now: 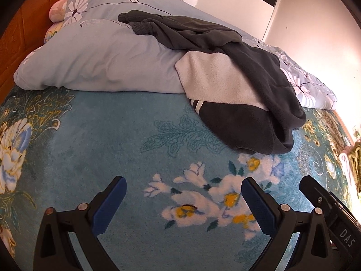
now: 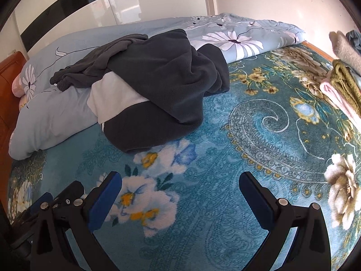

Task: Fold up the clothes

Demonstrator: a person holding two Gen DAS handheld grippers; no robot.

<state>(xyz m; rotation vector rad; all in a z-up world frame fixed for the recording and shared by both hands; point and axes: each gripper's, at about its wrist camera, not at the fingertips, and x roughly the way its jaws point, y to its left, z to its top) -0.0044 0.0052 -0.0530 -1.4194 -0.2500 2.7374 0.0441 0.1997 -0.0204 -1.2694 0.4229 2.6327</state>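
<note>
Both tongs — left (image 1: 182, 199), right (image 2: 180, 194) — spread, empty; the dark fleece garment (image 2: 158, 83) on the bed (image 2: 225, 135) awaits a reach-and-pinch.

Two black two-finger grippers with blue pads: left gripper (image 1: 182, 189), right gripper (image 2: 180, 184), so four blue pads in all. One teal floral plush blanket (image 2: 225, 180) over the bed. One pale blue duvet with white daisy print (image 1: 94, 63), bunched. One heap of dark grey fleece clothing with one cream panel (image 2: 158, 85); number of garments in it cannot be told. One folded stack at right edge (image 2: 343, 85), at least three layers: pink, olive, grey. One orange wooden headboard (image 1: 29, 22).
</note>
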